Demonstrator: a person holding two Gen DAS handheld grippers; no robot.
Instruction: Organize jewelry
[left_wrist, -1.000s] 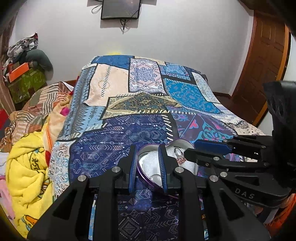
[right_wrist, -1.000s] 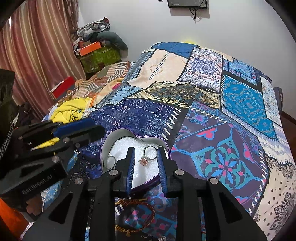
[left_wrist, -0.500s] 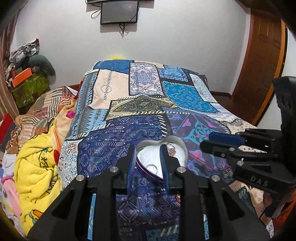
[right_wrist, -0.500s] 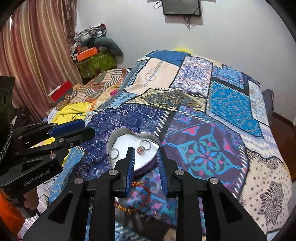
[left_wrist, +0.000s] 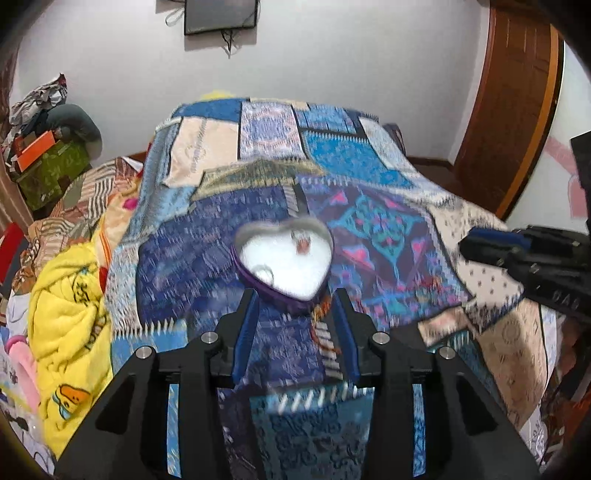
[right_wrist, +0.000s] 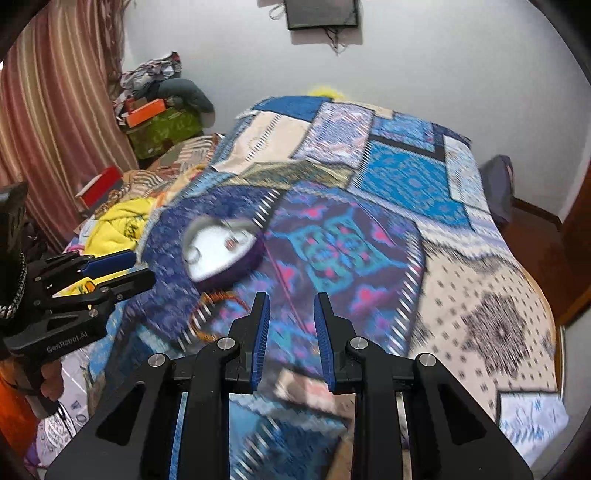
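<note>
A purple heart-shaped jewelry box (left_wrist: 284, 260) with a white lining lies open on the patterned bedspread; it also shows in the right wrist view (right_wrist: 221, 254). Small rings (left_wrist: 303, 244) lie inside it. An orange-brown beaded bracelet (right_wrist: 214, 310) lies on the cover just in front of the box. My left gripper (left_wrist: 295, 299) is open and empty, held back just short of the box. My right gripper (right_wrist: 291, 302) is open and empty, to the right of the box and above the cover. Both views are motion-blurred.
The bed (right_wrist: 480, 295) drops off at the right, with a wooden door (left_wrist: 517, 92) beyond. A yellow blanket (left_wrist: 70, 310) and piled clothes lie at the left. A green box (right_wrist: 162, 129) and striped curtain (right_wrist: 55, 110) stand at the far left.
Both grippers have pulled back and up from the box, which now looks smaller and farther away. The left jaws have opened wider. The rings stay in the box.
</note>
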